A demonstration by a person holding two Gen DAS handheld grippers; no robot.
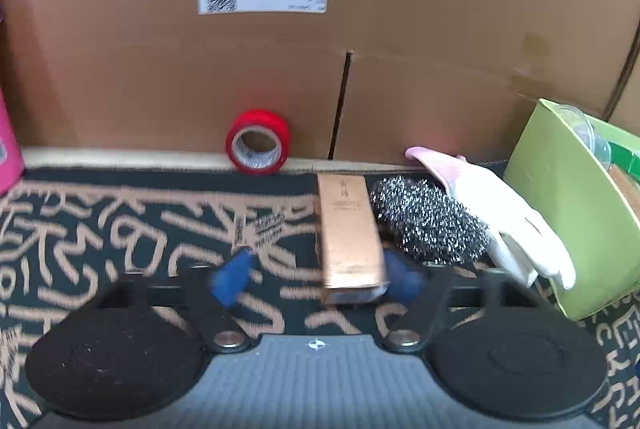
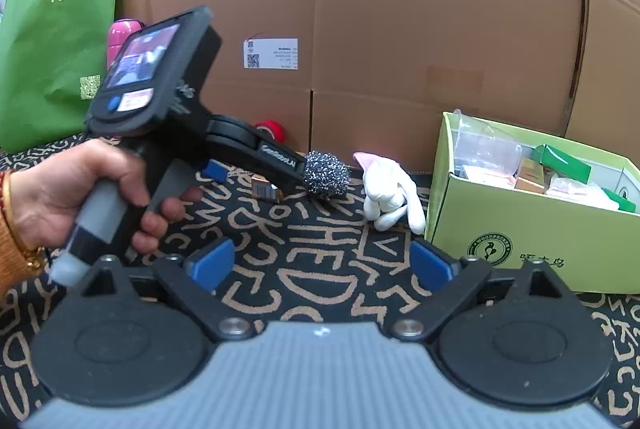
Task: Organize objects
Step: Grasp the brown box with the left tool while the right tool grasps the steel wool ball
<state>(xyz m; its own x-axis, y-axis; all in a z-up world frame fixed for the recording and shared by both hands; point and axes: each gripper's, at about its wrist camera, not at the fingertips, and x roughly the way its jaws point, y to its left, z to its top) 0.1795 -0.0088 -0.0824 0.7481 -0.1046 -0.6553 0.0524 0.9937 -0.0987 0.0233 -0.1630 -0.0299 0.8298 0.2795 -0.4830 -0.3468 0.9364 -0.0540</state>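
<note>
Copper-gold box (image 1: 349,235) lying flat — long axis pointing away, toward cardboard wall (image 1: 440,29)

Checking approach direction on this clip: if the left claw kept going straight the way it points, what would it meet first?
The slim gold carton lying on the patterned mat, already partly between the open left claw fingers. Beyond it stands the brown cardboard wall. Motion blur leaves depth uncertain.

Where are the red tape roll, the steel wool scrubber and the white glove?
red tape roll (image 1: 258,141): left wrist view, on its red rim.
steel wool scrubber (image 1: 430,221): left wrist view, middle of the wire ball.
white glove (image 2: 390,195): right wrist view, on its palm.
</note>
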